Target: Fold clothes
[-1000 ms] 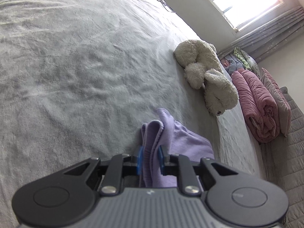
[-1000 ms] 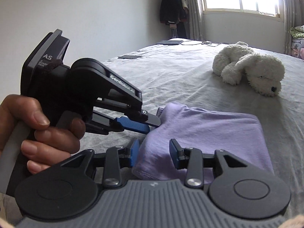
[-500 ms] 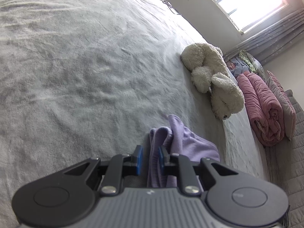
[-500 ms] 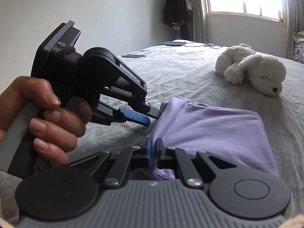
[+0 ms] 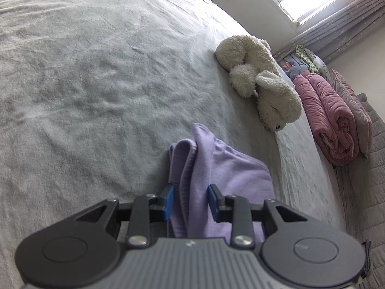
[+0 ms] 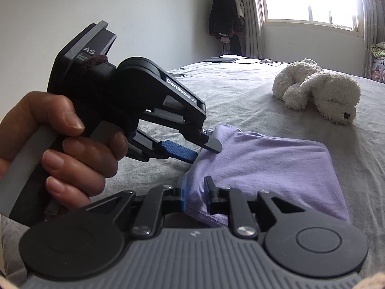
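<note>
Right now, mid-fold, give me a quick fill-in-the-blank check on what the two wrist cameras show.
1. The purple garment lies on the grey ___.
2. Beyond it lies a white plush ___.
3. The rolled quilt at the far side is ___.
4. A bare ___ grips the handle of the left claw.

Missing words: bed; dog; pink; hand.

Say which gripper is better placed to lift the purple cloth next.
Right, probably. The right gripper has its jaws close around the near hem of the cloth, though a firm pinch can't be confirmed. The left gripper stands wide open at the corner, cloth loose between.
</note>
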A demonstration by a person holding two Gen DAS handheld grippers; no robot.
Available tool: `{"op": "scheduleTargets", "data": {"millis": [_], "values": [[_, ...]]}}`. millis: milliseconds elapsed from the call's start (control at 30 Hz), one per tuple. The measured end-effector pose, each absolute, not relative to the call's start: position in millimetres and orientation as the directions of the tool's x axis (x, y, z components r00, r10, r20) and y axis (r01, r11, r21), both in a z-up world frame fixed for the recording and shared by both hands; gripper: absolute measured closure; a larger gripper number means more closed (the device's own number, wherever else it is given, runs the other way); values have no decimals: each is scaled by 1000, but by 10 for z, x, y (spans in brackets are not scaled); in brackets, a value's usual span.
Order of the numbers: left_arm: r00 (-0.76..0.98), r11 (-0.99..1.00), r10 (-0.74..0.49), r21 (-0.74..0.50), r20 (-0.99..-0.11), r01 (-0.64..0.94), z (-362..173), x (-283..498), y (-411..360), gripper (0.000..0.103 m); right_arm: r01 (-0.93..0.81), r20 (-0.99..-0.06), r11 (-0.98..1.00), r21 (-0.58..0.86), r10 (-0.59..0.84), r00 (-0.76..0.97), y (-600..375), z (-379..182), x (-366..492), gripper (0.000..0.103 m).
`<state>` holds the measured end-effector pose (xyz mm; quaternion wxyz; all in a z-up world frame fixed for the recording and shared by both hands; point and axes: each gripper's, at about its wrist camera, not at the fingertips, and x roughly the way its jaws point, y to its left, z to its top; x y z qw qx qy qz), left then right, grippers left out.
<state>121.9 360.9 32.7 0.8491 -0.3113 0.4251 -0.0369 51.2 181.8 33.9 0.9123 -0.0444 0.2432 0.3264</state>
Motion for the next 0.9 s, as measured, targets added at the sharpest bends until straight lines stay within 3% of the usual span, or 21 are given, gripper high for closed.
{"op": "scheduleTargets", "data": {"millis": [33, 467, 700, 900], "values": [[627, 810, -325, -550, -708, -202, 320, 1225, 3591, 72, -623, -474, 780, 53, 569, 672, 1856, 334, 500, 55], [596, 848, -293, -491, -747, -198, 336, 1227, 3573, 73, -667, -552, 745, 5, 558, 619, 1959, 201, 499, 55], [600, 844, -286, -493, -748, -213, 356, 1196, 3625, 73, -635, -489, 771, -45, 537, 687, 1949, 314, 468, 55], [603, 861, -264, -466, -752, -204, 391, 1178, 3614, 72, -661, -519, 735, -151, 511, 686, 2129, 246, 515, 55]]}}
